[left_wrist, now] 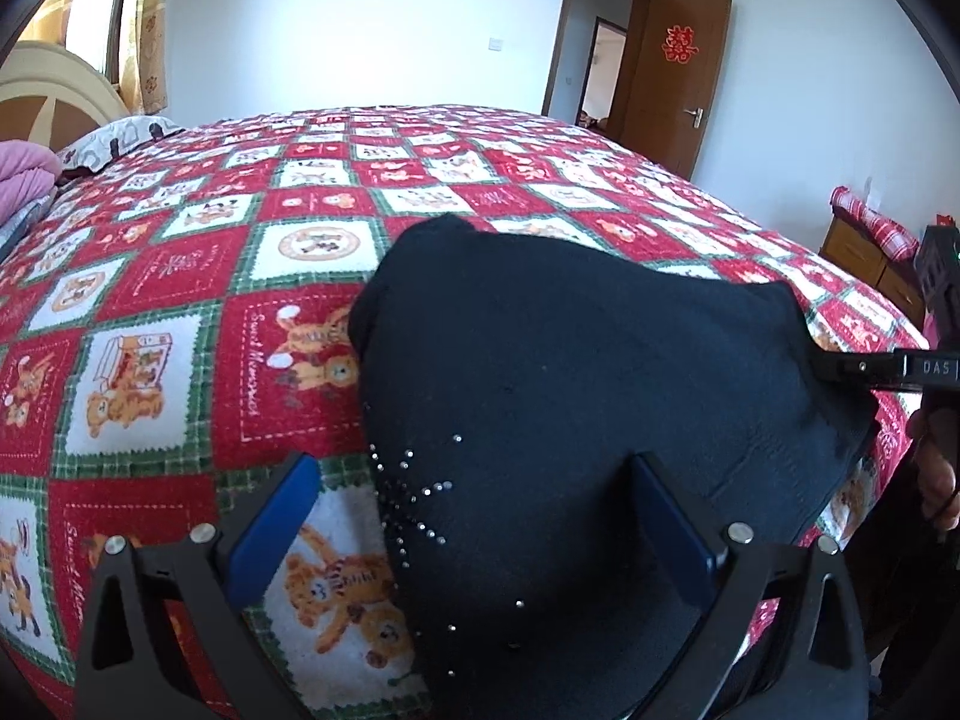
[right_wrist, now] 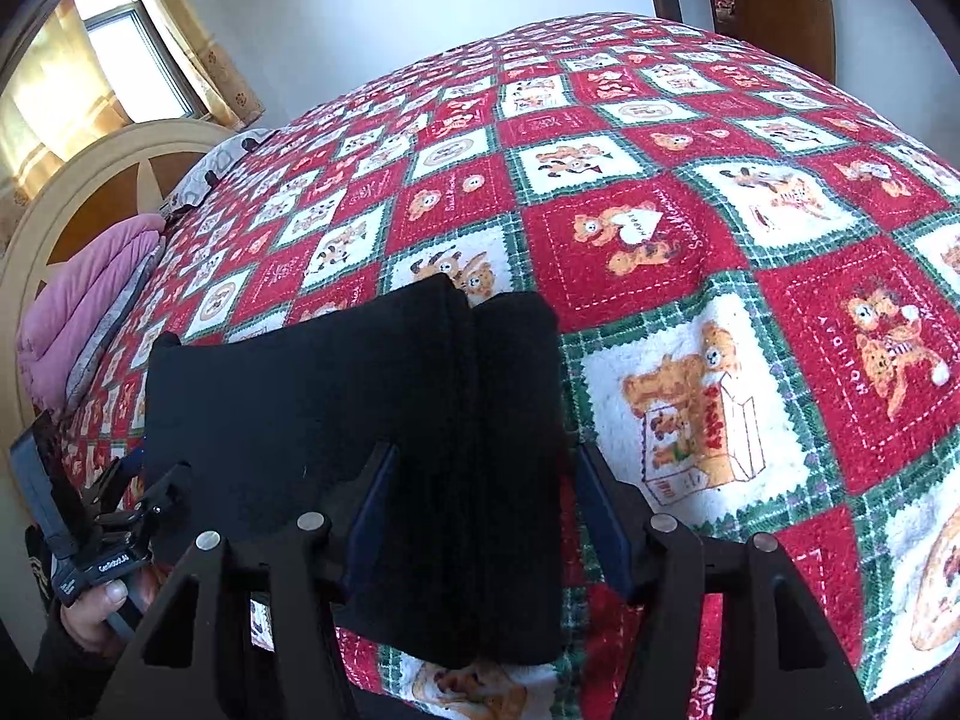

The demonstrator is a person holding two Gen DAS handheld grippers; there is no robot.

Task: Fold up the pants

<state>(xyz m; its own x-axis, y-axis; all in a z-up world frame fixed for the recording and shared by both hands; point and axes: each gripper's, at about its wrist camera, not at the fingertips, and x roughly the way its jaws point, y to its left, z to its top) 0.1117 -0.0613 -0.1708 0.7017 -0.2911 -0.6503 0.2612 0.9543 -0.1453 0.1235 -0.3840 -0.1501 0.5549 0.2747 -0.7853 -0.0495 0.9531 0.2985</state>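
The black pants (left_wrist: 588,396) lie folded on the bed near its front edge, with a rhinestone star pattern (left_wrist: 414,498) on the near left part. My left gripper (left_wrist: 474,516) is open, its blue pads straddling the pants' left edge. In the right wrist view the pants (right_wrist: 372,408) show a stacked folded edge at the right. My right gripper (right_wrist: 483,516) is open, its jaws on either side of that folded edge. The right gripper also shows in the left wrist view (left_wrist: 852,369) at the pants' right side. The left gripper shows in the right wrist view (right_wrist: 138,498) at the left.
A red, white and green teddy-bear quilt (left_wrist: 240,276) covers the bed. Pink bedding (right_wrist: 90,312) and a pillow (left_wrist: 114,138) lie by the headboard (right_wrist: 78,192). A wooden door (left_wrist: 678,78) stands open at the back. A cabinet (left_wrist: 870,264) stands to the right.
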